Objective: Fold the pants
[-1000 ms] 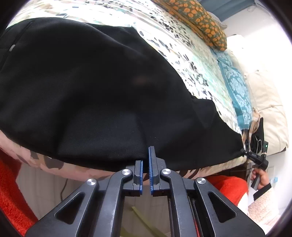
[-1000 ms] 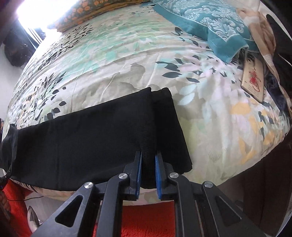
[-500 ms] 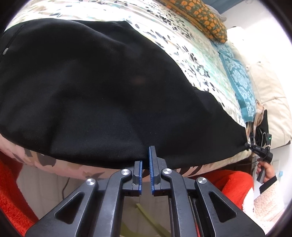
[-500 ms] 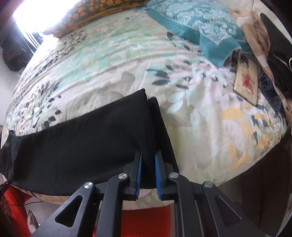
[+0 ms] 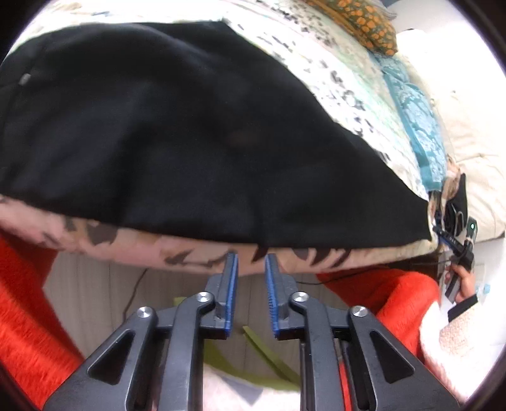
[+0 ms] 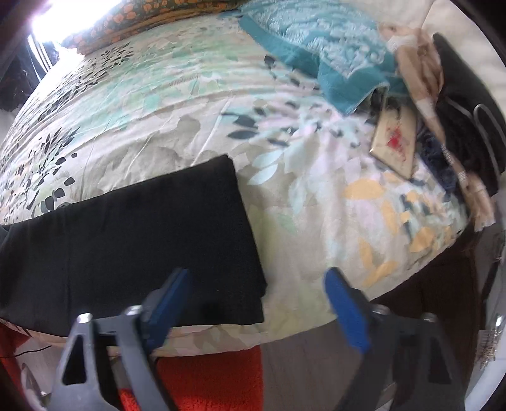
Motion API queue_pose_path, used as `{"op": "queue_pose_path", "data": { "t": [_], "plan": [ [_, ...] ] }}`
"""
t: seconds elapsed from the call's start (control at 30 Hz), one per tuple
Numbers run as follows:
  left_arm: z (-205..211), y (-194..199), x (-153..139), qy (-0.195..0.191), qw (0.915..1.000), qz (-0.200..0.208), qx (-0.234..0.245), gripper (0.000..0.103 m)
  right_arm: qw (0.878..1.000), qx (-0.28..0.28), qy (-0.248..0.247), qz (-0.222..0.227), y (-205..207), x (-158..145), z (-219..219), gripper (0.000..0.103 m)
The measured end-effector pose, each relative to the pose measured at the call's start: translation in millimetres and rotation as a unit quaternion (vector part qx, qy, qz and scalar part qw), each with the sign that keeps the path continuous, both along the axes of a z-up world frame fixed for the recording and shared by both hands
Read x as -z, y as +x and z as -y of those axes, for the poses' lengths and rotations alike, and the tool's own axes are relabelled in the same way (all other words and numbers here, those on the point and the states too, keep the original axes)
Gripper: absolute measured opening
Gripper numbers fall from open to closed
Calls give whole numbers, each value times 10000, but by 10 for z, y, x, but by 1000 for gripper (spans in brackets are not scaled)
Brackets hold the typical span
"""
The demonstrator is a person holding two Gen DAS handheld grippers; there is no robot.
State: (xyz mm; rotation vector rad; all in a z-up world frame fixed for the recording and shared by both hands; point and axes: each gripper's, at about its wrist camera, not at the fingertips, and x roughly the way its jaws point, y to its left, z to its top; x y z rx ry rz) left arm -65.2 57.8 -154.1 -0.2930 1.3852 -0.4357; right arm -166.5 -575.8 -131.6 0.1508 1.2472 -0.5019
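Note:
Black pants (image 5: 196, 136) lie flat along the near edge of a bed with a floral sheet (image 5: 348, 91). In the left wrist view my left gripper (image 5: 250, 257) sits just off the pants' near edge, its jaws opening with nothing between them. The right wrist view shows the leg end of the pants (image 6: 132, 243) lying squared off on the floral sheet (image 6: 316, 205). There my right gripper (image 6: 256, 278) has its jaws opening wide over the hem corner, and the blue pads (image 6: 344, 303) do not press on the cloth. The right gripper (image 5: 455, 243), held by a hand, also appears far right.
An orange patterned pillow (image 5: 363, 19) and a teal pillow (image 6: 319, 47) lie at the back of the bed. A flat card-like object (image 6: 395, 142) and piled dark clothes (image 6: 468, 120) lie at the right. Red fuzzy rugs (image 5: 25, 303) (image 6: 208, 376) cover the floor beside the bed.
Both grippers have let go of the pants: the right jaws sprang wide, the left parted a little and drew back off the hem. The pants now rest flat on the bed.

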Motion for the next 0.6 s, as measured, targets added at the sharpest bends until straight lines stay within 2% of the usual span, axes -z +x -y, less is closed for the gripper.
{"op": "queue_pose_path", "data": {
  "t": [0.03, 0.07, 0.13, 0.2, 0.27, 0.3, 0.33, 0.4, 0.43, 0.47, 0.53, 0.57, 0.6],
  "plan": [
    [-43, -46, -123, 15, 9997, 229, 28, 37, 9998, -61, -204, 48, -12, -121, -68, 92],
    [-79, -52, -259, 70, 9984, 559, 34, 42, 9995, -123, -258, 101, -8, -228, -143, 92],
    [-113, 58, -458, 229, 9918, 1255, 38, 61, 9991, -326, 20, 283, 76, -395, -356, 92],
    [-153, 311, -540, 471, 9816, 1849, -45, 63, 9954, -619, 531, 499, 270, -483, -689, 92],
    [-227, 629, -457, 751, 9730, 2174, -213, 63, 9839, -978, 1305, 730, 528, -508, -1118, 92],
    [-275, 782, -361, 962, 9707, 2178, -339, 62, 9734, -1171, 1772, 857, 667, -502, -1376, 92],
    [-336, 908, -242, 1142, 9707, 2069, -445, 56, 9598, -1334, 2275, 963, 805, -480, -1628, 92],
    [-498, 1070, 25, 1389, 9733, 1706, -652, 44, 9262, -1511, 3292, 1051, 1086, -359, -2148, 92],
    [-606, 1086, 138, 1474, 9736, 1560, -774, 43, 9091, -1556, 3730, 1014, 1215, -262, -2425, 92],
    [-711, 1062, 231, 1465, 9735, 1503, -906, 37, 8922, -1624, 4115, 912, 1338, -138, -2710, 92],
    [-859, 997, 304, 1332, 9738, 1538, -1012, 28, 8563, -1815, 4807, 522, 1594, 182, -3282, 92],
    [-831, 996, 288, 1366, 9737, 1542, -976, 28, 8450, -1898, 4991, 289, 1724, 369, -3512, 92],
    [-843, 992, 275, 1407, 9736, 1538, -929, 28, 8485, -1909, 4934, 120, 1866, 550, -3667, 92]
  ]
}}
